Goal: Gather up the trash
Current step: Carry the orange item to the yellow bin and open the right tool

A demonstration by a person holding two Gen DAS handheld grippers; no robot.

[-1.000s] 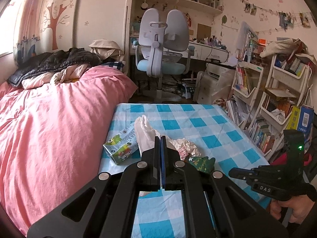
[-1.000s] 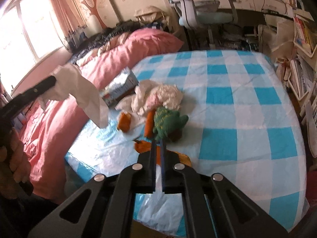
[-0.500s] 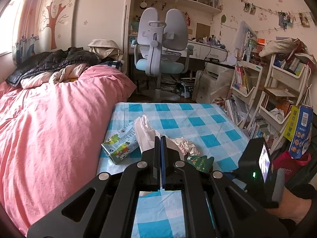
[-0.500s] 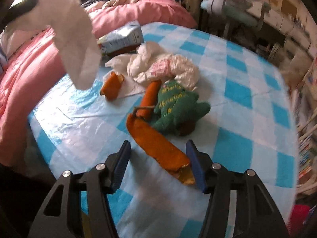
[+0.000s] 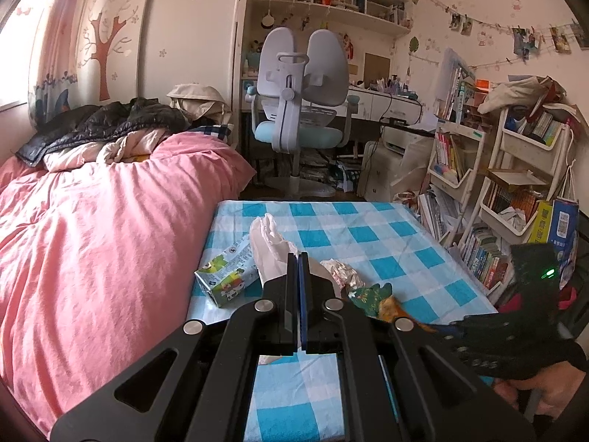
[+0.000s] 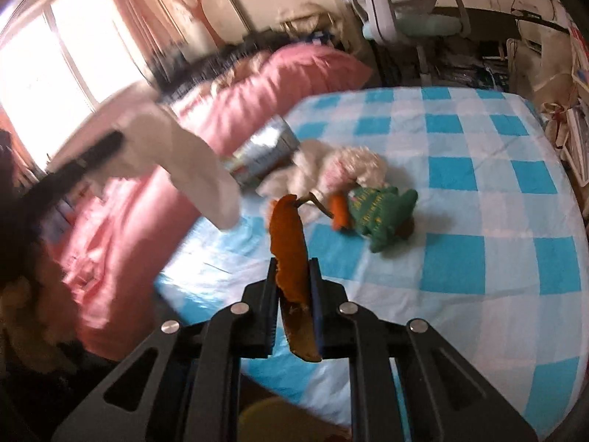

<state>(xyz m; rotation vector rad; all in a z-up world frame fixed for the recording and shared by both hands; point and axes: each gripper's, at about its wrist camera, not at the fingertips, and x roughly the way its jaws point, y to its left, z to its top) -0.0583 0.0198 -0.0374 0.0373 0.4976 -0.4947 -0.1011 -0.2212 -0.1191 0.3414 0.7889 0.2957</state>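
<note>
My left gripper [image 5: 298, 258] is shut on a white tissue [image 5: 270, 248] and holds it above the table's near left corner; the tissue also shows in the right wrist view [image 6: 191, 169]. My right gripper [image 6: 294, 269] is shut on a long orange peel [image 6: 289, 235] lifted off the blue checked tablecloth [image 6: 478, 184]. On the cloth lie a milk carton [image 5: 228, 276], crumpled white wrappers [image 6: 342, 169], a small orange peel piece [image 6: 338, 210] and a green wrapper [image 6: 383, 213].
A pink bed [image 5: 103, 243] runs along the table's left side. A desk chair [image 5: 302, 84] stands beyond the table. Bookshelves [image 5: 515, 184] crowd the right. A yellow round object [image 6: 272, 420] shows below the table's near edge.
My right gripper was open over the long orange peel half a second ago; it has closed on it and lifted it. My left gripper still holds the tissue.
</note>
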